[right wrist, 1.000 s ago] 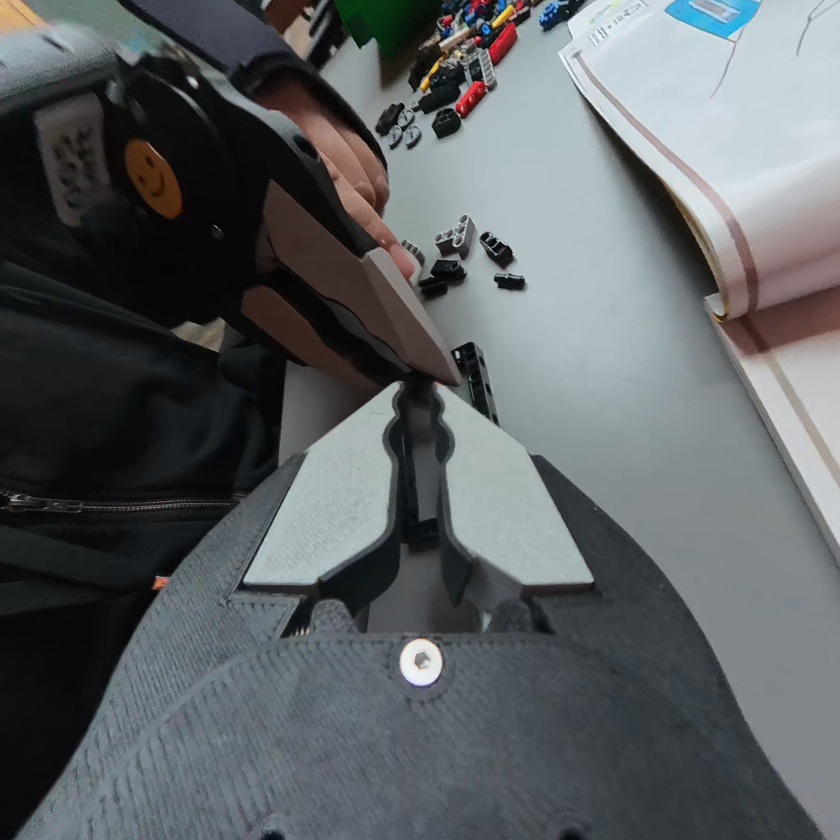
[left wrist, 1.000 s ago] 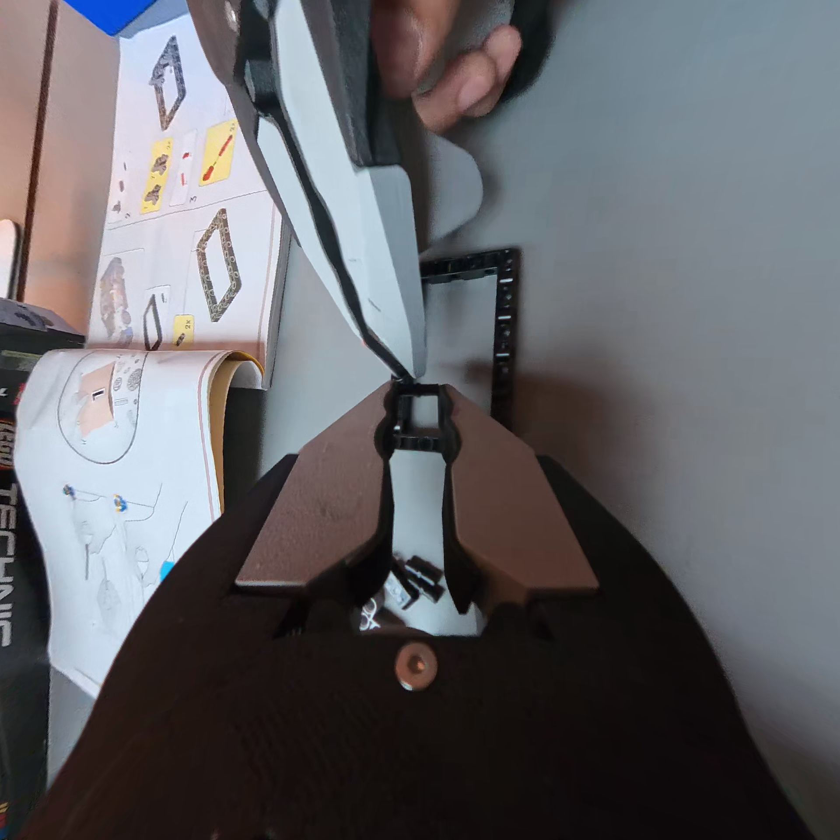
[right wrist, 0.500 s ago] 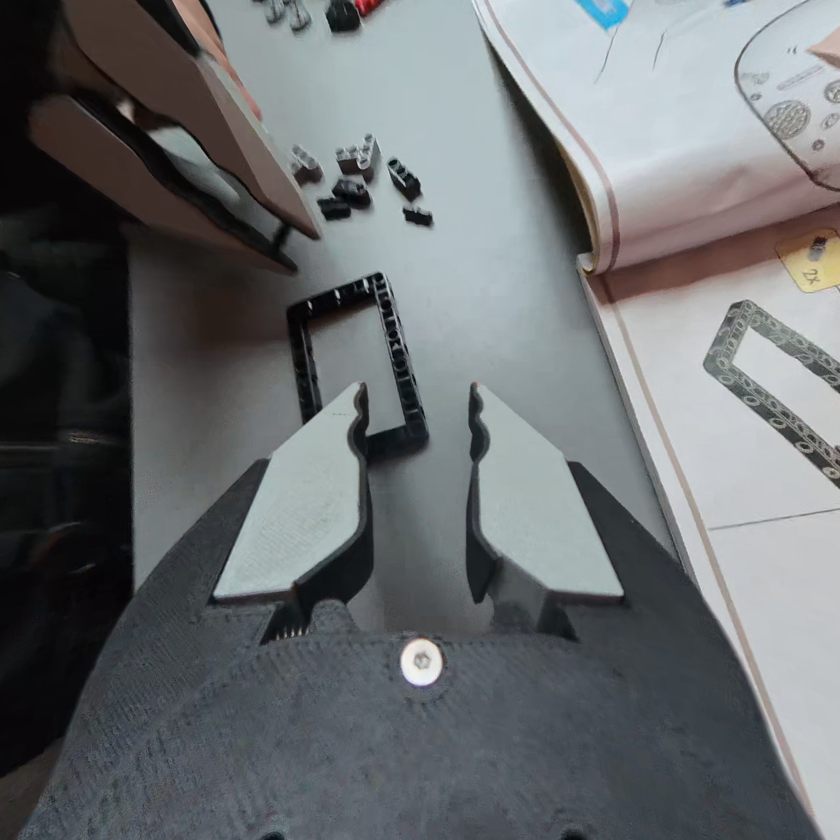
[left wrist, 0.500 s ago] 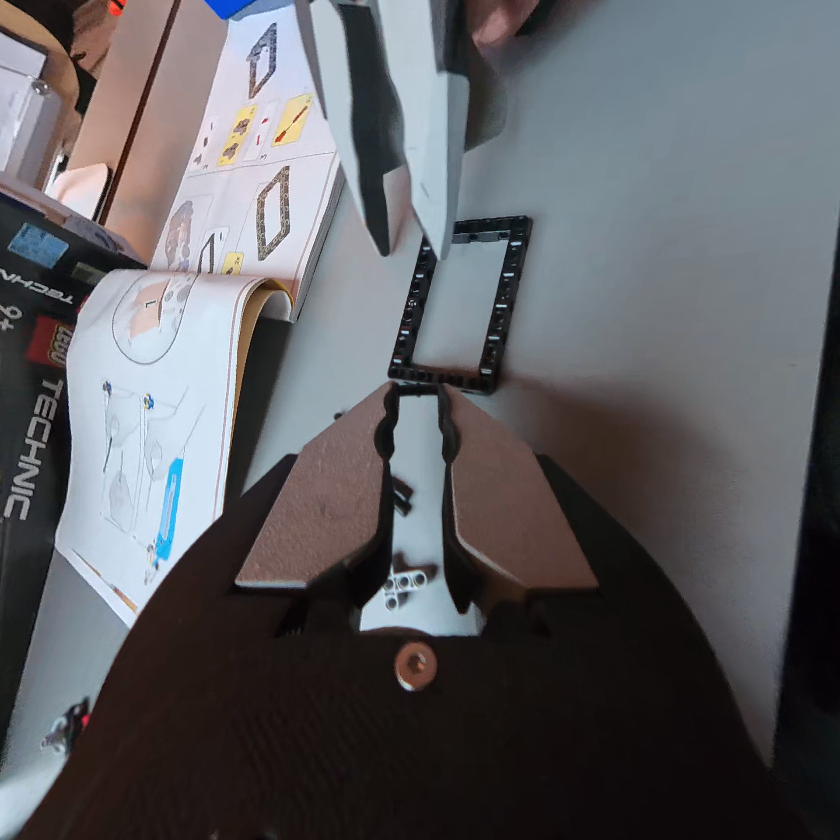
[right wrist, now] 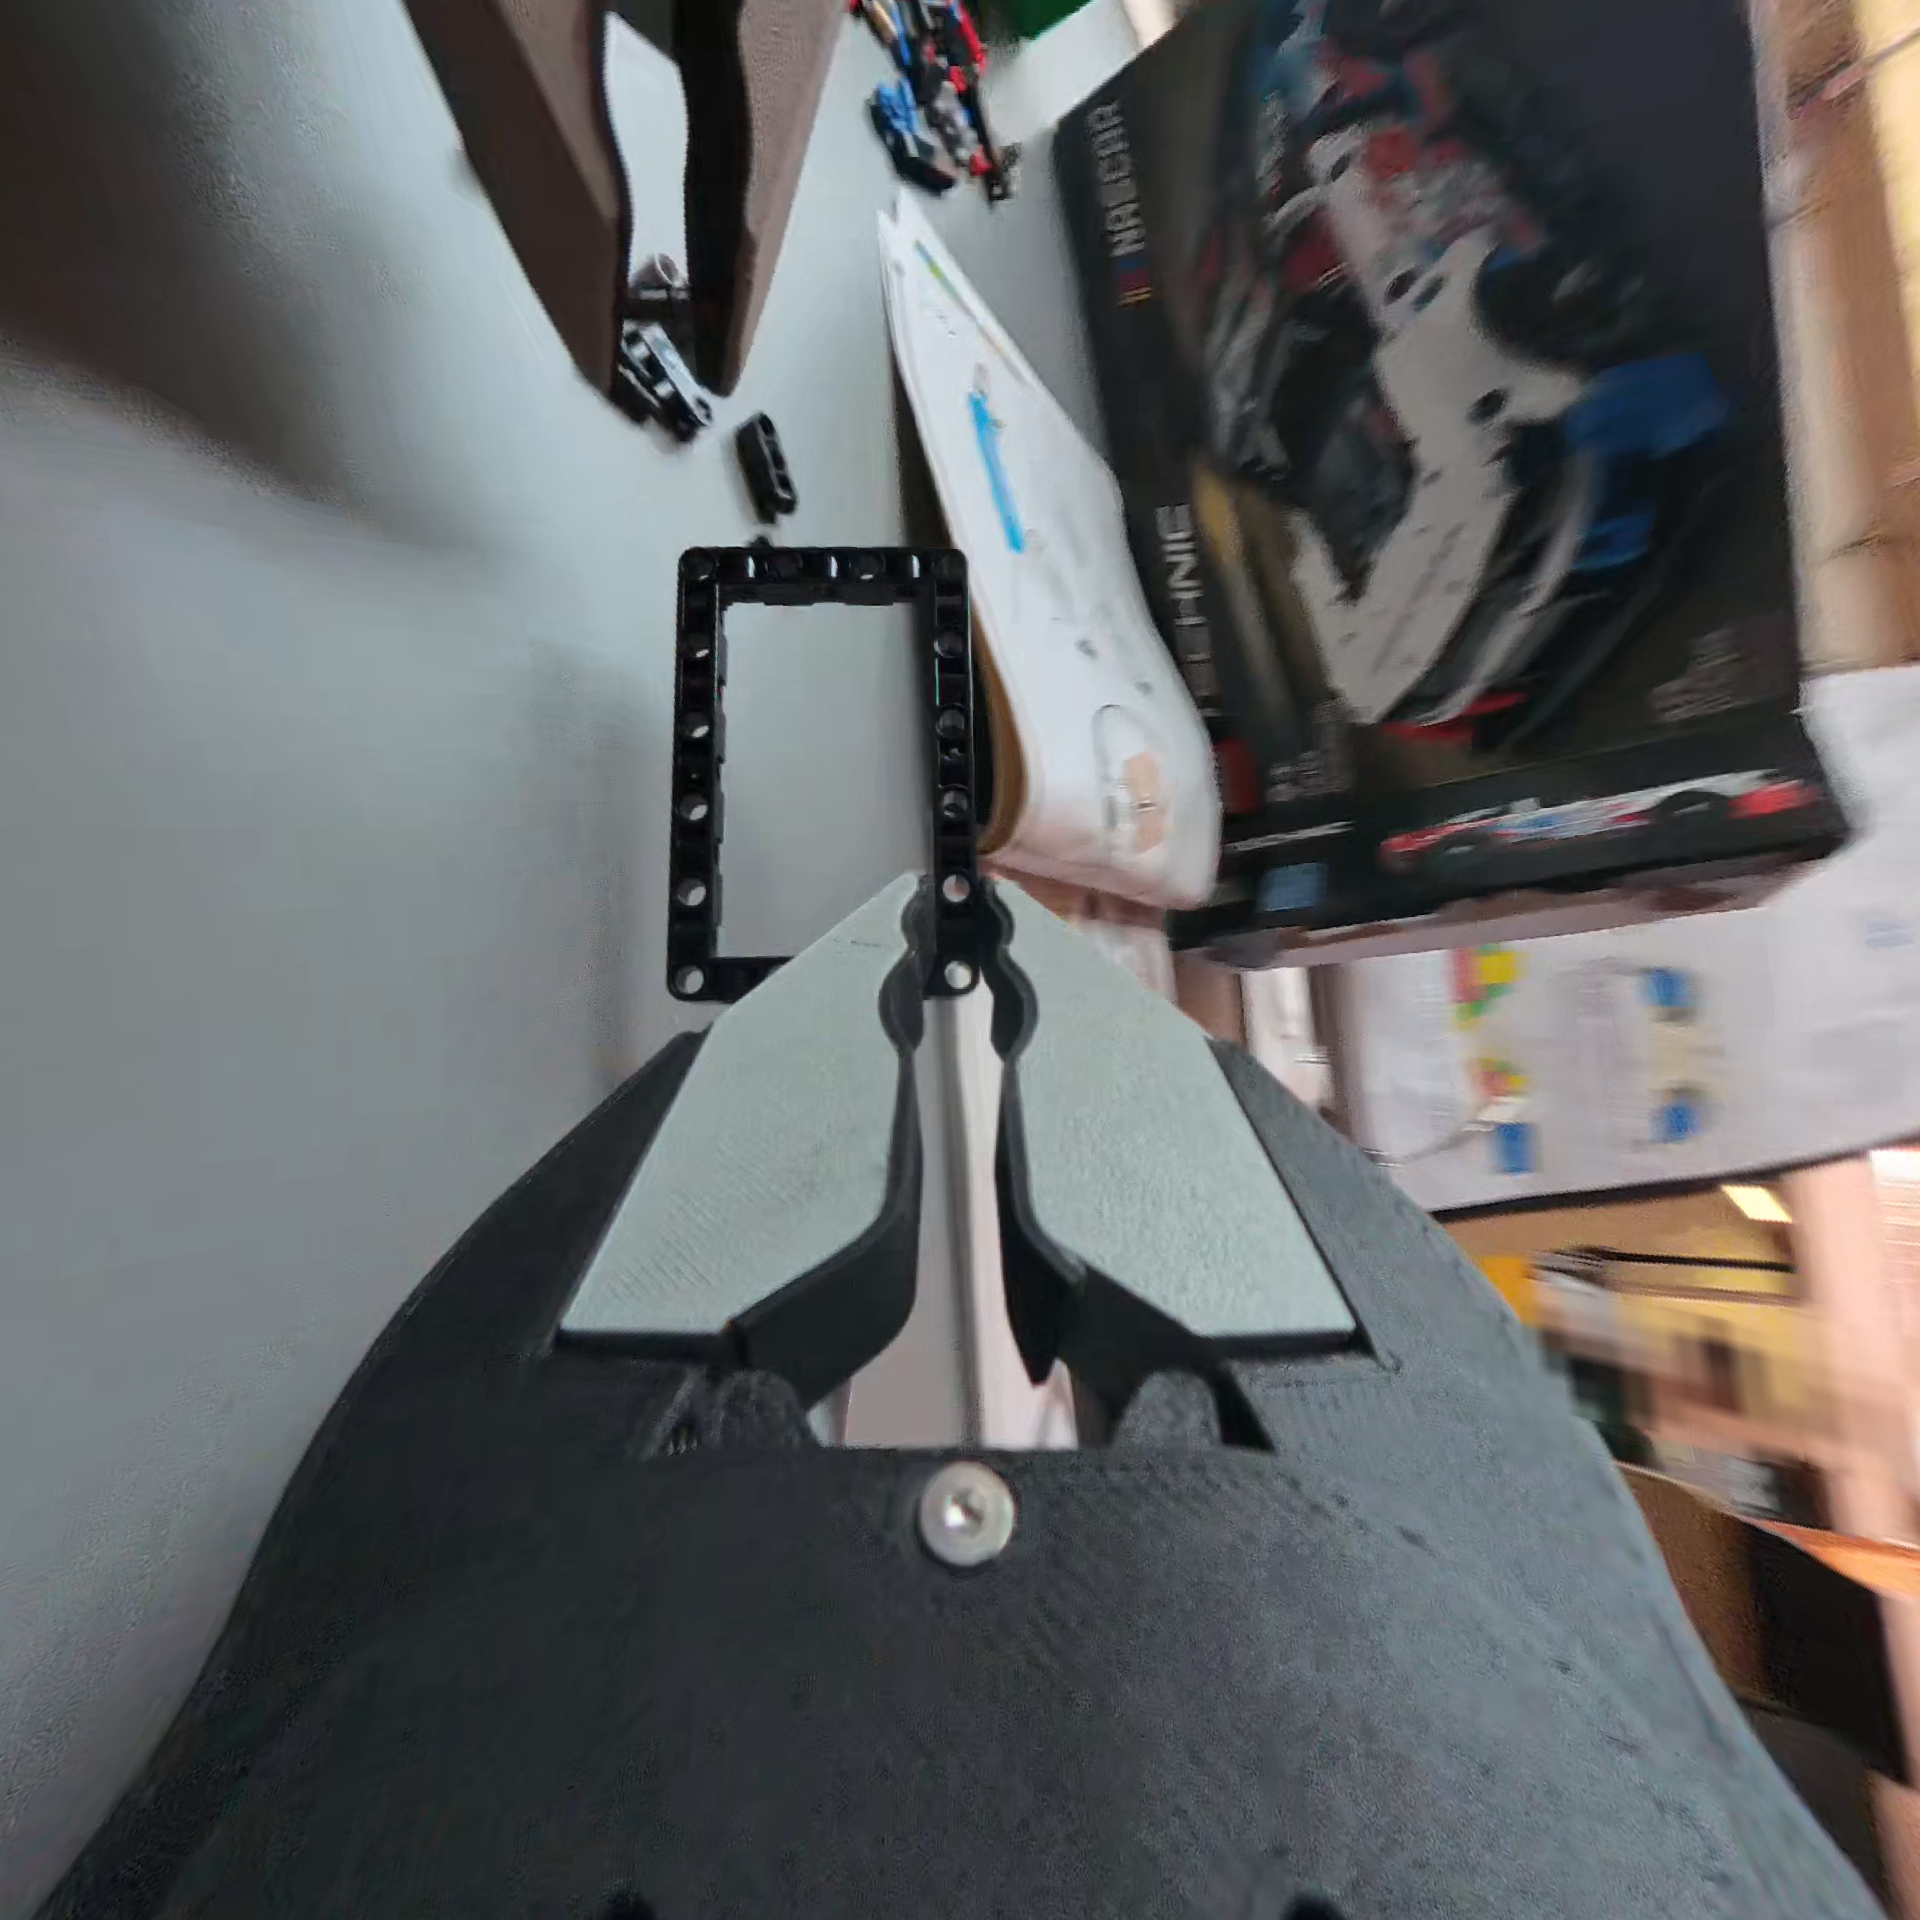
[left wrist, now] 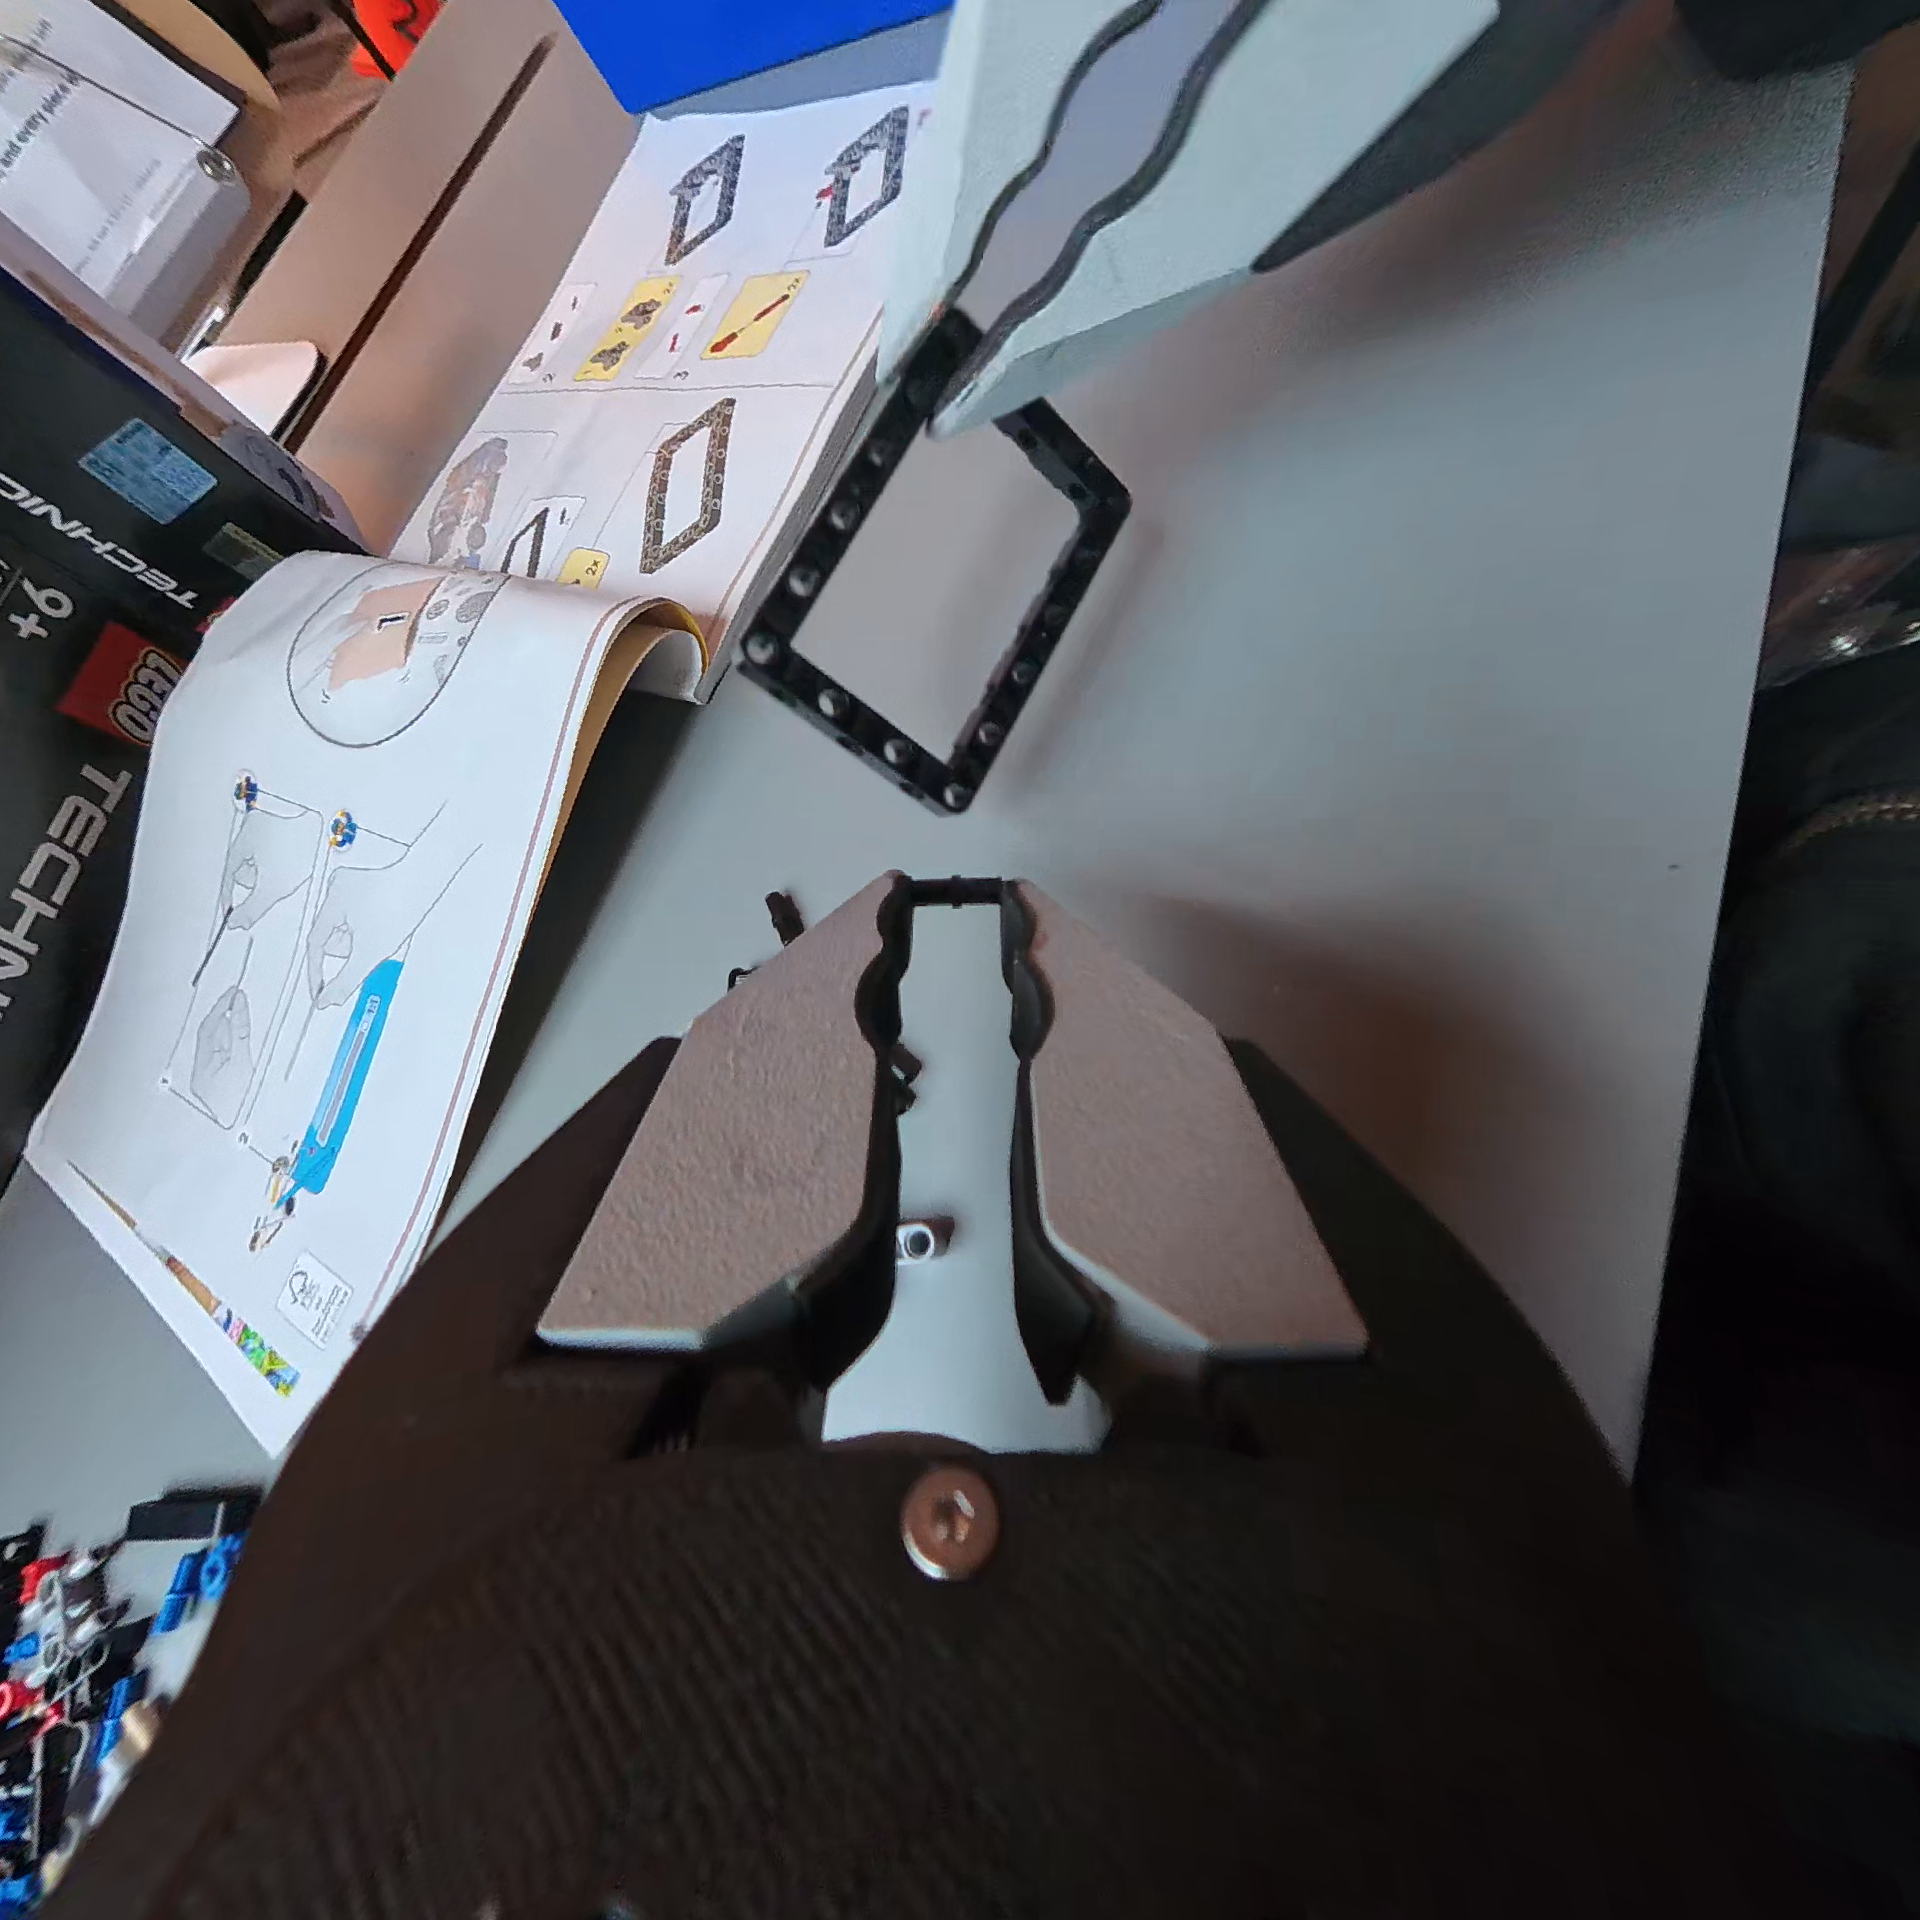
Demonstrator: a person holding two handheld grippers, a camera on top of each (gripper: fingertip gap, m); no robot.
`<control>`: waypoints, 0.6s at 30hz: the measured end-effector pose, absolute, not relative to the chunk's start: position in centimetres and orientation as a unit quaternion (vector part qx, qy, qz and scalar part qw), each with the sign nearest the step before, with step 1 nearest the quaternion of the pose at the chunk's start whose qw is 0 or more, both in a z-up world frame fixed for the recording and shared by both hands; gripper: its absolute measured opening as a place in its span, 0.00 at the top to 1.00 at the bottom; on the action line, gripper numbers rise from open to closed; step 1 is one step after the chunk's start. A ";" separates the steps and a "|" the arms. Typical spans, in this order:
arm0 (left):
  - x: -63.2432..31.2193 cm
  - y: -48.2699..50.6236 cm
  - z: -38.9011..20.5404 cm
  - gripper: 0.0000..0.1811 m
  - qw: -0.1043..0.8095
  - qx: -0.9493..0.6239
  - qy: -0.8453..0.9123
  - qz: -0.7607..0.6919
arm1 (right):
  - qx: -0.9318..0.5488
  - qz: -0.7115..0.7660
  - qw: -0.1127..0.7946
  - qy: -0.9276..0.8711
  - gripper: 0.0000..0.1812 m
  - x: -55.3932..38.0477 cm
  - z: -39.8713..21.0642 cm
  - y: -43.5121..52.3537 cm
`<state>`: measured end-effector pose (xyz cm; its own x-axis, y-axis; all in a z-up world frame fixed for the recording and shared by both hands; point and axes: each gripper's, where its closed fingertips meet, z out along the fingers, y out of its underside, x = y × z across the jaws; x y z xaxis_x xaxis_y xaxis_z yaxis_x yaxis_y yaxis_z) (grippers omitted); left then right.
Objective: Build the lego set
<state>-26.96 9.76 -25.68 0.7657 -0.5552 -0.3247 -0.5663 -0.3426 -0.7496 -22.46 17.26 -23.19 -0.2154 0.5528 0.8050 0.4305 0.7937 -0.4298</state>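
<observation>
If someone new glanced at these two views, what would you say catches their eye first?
Probably the black rectangular frame, a beam with holes all round, with one long side pinched at its near corner in the right gripper. Next, the open instruction booklet just beside it, and the dark set box beyond. The left gripper holds a small black piece at its tips.

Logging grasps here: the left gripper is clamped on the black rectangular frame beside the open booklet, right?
No: the right gripper is clamped on the black rectangular frame beside the open booklet, as the right wrist view shows. The left gripper pinches only a small black piece.
</observation>
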 end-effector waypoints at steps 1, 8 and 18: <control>-27.0 9.7 -25.7 0.92 0.460 -0.820 0.339 0.001 | -0.291 0.020 0.566 -0.771 0.97 -22.3 -22.8 17.3; -26.7 9.9 -27.0 0.92 0.449 -0.825 0.342 -0.011 | -0.148 -0.115 0.634 -0.750 0.97 -21.9 -23.1 15.9; -26.1 10.2 -27.7 0.92 0.446 -0.821 0.357 -0.008 | -0.131 -0.115 0.639 -0.749 0.98 -21.5 -23.5 15.5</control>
<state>-26.11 10.23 -27.71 0.7451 -0.5929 -0.3054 -0.5788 -0.3473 -0.7378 -21.54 15.47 -23.47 -0.1490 0.0487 0.9876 0.3436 0.9391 0.0055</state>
